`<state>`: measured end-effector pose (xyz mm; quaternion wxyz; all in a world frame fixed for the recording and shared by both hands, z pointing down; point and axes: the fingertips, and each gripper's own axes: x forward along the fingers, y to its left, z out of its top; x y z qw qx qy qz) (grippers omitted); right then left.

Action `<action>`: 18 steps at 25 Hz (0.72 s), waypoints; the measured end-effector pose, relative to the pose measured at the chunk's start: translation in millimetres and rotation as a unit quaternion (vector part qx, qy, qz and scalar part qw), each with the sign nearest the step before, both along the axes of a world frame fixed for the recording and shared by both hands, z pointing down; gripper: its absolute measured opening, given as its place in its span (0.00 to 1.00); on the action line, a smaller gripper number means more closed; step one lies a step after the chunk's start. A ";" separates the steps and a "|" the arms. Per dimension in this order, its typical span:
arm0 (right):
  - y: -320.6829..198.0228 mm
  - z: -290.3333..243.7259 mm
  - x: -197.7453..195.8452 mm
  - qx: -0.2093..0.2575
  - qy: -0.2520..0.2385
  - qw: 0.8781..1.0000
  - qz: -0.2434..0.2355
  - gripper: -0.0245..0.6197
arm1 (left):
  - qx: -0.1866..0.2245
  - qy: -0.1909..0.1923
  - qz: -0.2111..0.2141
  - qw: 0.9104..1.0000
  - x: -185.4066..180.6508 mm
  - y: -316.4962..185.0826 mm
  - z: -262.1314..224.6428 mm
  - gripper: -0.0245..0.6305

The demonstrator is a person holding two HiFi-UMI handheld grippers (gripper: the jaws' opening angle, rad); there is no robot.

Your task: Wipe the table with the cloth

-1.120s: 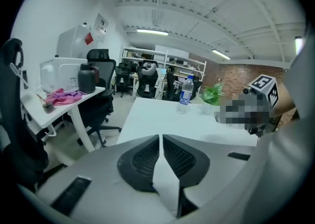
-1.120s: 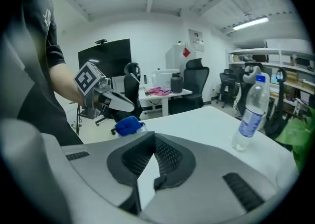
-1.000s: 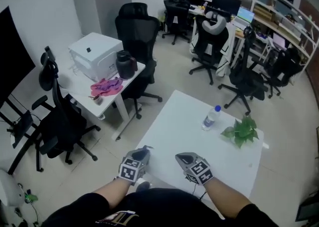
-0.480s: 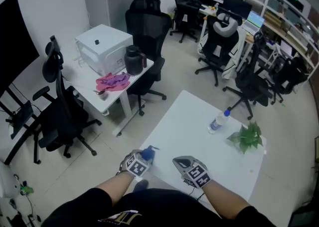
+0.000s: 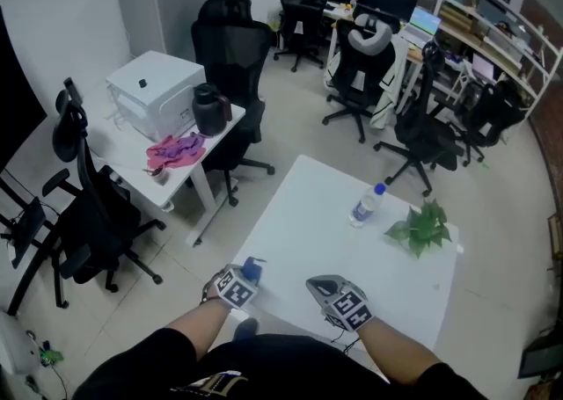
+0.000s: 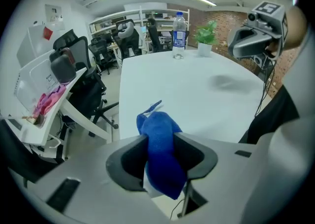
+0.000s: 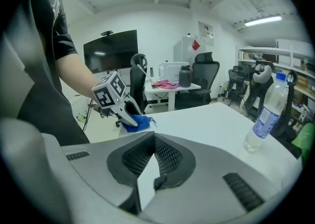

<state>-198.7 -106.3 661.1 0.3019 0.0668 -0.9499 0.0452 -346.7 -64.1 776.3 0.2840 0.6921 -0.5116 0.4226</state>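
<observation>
Blue cloth (image 6: 158, 134) bunched between the jaws of the left gripper (image 5: 244, 273), which have just been closing and now clamp it, at the near left corner of the white table (image 5: 317, 205). The wad sits at or just above the tabletop. For a good stroke, judged from this pose: lower until the cloth, not the jaw tips, bears on the surface, then sweep in overlapping passes toward the far edge under steady pressure. Centre: right gripper (image 5: 327, 285), jaws together and empty, over the near edge; best held clear of the stroke. Right: water bottle (image 5: 367, 205) and potted plant (image 5: 422, 229), upright; the light bottle would probably topple if brushed
</observation>
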 end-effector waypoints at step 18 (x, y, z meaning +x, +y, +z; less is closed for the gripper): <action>-57.7 -26.4 218.4 0.017 -0.060 0.968 0.241 0.06 | 0.047 0.048 0.136 0.988 258.7 -154.2 -102.0 0.22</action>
